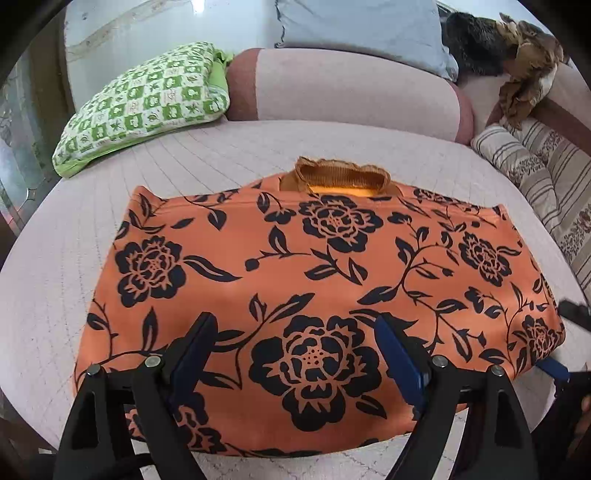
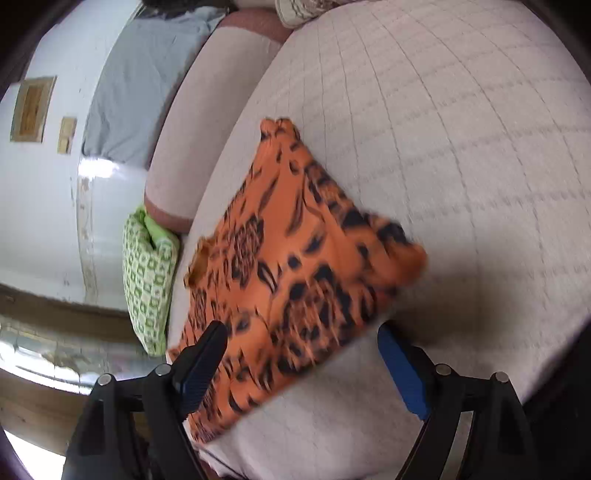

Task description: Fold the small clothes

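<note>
An orange garment (image 1: 314, 266) with black flower print lies folded into a rough rectangle on the pale quilted mattress (image 1: 55, 258), its brown ribbed collar (image 1: 340, 177) at the far edge. My left gripper (image 1: 295, 325) hovers over the garment's near edge, jaws wide apart and holding nothing. In the blurred right wrist view the same garment (image 2: 295, 258) lies slantwise ahead. My right gripper (image 2: 301, 330) stands open at its near corner, and the pads do not press the cloth. One blue pad (image 1: 552, 367) of the right gripper shows at the garment's right edge in the left wrist view.
A green checked pillow (image 1: 144, 103) lies at the far left, with a pink bolster (image 1: 351, 88) and a grey-blue pillow (image 1: 362, 29) behind the garment. A striped cushion (image 1: 535, 166) and brown furry items (image 1: 517, 48) sit at the far right. Bare quilt (image 2: 461, 147) spreads right of the garment.
</note>
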Motion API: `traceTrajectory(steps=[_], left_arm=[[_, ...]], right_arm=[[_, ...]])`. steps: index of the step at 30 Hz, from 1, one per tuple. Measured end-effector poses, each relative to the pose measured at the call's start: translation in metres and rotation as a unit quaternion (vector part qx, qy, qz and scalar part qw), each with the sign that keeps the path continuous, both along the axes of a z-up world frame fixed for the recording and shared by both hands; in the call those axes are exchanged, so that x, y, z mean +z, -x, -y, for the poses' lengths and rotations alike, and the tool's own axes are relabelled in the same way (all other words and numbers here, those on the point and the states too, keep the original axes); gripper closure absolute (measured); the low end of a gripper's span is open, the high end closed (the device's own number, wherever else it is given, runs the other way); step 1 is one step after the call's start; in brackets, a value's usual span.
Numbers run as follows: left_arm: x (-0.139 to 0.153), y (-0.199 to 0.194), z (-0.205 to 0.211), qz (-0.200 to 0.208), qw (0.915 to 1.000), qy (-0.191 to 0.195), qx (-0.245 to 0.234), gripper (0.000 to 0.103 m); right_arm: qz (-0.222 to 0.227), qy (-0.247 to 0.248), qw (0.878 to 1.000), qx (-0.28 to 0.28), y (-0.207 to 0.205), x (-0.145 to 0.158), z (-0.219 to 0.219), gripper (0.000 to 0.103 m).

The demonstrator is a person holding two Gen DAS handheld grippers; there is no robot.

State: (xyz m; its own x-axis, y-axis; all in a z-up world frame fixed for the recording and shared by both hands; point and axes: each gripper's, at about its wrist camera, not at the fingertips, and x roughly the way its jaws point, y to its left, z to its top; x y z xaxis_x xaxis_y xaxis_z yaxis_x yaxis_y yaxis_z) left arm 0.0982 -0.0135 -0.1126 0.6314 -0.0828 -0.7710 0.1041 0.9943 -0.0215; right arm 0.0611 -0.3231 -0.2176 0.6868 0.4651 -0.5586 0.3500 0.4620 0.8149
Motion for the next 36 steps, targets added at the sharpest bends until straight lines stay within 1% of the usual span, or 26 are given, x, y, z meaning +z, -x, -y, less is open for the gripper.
traceTrajectory(steps=[2, 5, 8, 11, 15, 17, 18, 19, 20, 21, 22, 23, 24, 25, 26, 27, 29, 30, 31, 32, 33, 35, 36], left_arm=[[0.001, -0.001, -0.002, -0.004, 1.0000, 0.006, 0.003, 0.016], [0.002, -0.004, -0.004, 0.000, 1.0000, 0.003, 0.006, 0.016], [-0.002, -0.007, -0.005, -0.007, 0.9999, 0.000, 0.009, 0.016], [-0.003, -0.010, -0.006, -0.010, 0.9999, -0.003, 0.012, 0.016], [-0.003, -0.013, -0.006, -0.006, 0.9999, -0.009, 0.013, 0.016], [-0.010, -0.018, -0.003, -0.016, 0.9996, -0.019, 0.015, 0.016], [-0.020, -0.022, -0.001, -0.033, 0.9991, -0.025, 0.011, 0.016], [-0.031, -0.026, 0.002, -0.045, 0.9983, -0.036, 0.007, 0.013], [-0.031, -0.024, 0.002, -0.030, 0.9986, -0.043, 0.005, 0.013], [-0.024, -0.021, 0.003, -0.024, 0.9986, -0.046, 0.006, 0.014], [-0.019, -0.020, 0.001, -0.024, 0.9988, -0.041, 0.012, 0.015], [-0.010, -0.017, -0.002, -0.014, 0.9992, -0.029, 0.022, 0.015], [-0.001, -0.012, -0.005, 0.004, 0.9995, -0.017, 0.026, 0.015], [0.004, -0.009, -0.007, 0.018, 0.9994, -0.014, 0.027, 0.015], [0.005, -0.008, -0.008, 0.025, 0.9991, -0.019, 0.029, 0.015], [-0.002, -0.010, -0.008, 0.019, 0.9990, -0.028, 0.031, 0.015], [-0.039, -0.026, -0.006, -0.058, 0.9972, -0.043, 0.016, 0.014], [-0.039, -0.023, -0.006, -0.034, 0.9985, -0.041, 0.016, 0.013], [-0.038, -0.022, -0.003, -0.030, 0.9981, -0.052, 0.012, 0.013], [-0.036, -0.023, -0.003, -0.034, 0.9981, -0.049, 0.012, 0.014], [-0.036, -0.026, -0.006, -0.043, 0.9984, -0.036, 0.014, 0.014], [-0.030, -0.027, -0.015, -0.049, 0.9987, -0.007, 0.011, 0.016], [-0.023, -0.024, -0.026, -0.046, 0.9985, 0.025, 0.015, 0.022]], right_arm=[[0.001, -0.014, 1.000, -0.005, -0.006, 0.002, 0.002, 0.017], [0.011, -0.016, 1.000, -0.010, -0.013, 0.008, 0.005, 0.017], [0.026, -0.004, 1.000, -0.013, -0.017, 0.012, 0.007, 0.017], [0.013, -0.001, 1.000, -0.016, -0.020, 0.004, 0.006, 0.019], [0.019, 0.009, 1.000, -0.020, -0.020, 0.007, 0.008, 0.019], [0.013, 0.021, 0.999, -0.023, -0.023, 0.005, 0.009, 0.018], [0.014, 0.020, 0.999, -0.025, -0.025, 0.002, 0.009, 0.018], [0.016, 0.026, 0.999, -0.023, -0.027, 0.002, 0.008, 0.019], [0.016, 0.035, 0.999, -0.018, -0.029, 0.004, 0.006, 0.027], [0.014, 0.045, 0.999, -0.013, -0.031, 0.006, 0.006, 0.056], [0.011, 0.044, 0.999, -0.010, -0.032, 0.005, 0.006, 0.073], [0.004, 0.045, 0.999, -0.005, -0.034, 0.005, 0.007, 0.078], [0.005, 0.049, 0.999, -0.005, -0.032, 0.007, 0.009, 0.078], [0.006, 0.053, 0.999, -0.002, -0.032, 0.007, 0.010, 0.078], [0.005, 0.055, 0.998, 0.004, -0.033, 0.007, 0.009, 0.075], [-0.001, 0.056, 0.998, 0.010, -0.034, 0.005, 0.008, 0.074], [-0.010, 0.068, 0.998, 0.001, -0.035, 0.000, 0.008, 0.071], [-0.007, 0.070, 0.998, 0.001, -0.037, -0.003, 0.008, 0.071], [-0.005, 0.080, 0.997, 0.007, -0.039, -0.003, 0.006, 0.073], [-0.003, 0.097, 0.995, 0.017, -0.042, 0.000, 0.004, 0.080], [-0.001, 0.114, 0.993, 0.027, -0.045, 0.005, 0.001, 0.086], [0.007, 0.160, 0.986, 0.048, -0.052, 0.025, -0.010, 0.088], [0.018, 0.178, 0.982, 0.056, -0.053, 0.038, -0.016, 0.090]])
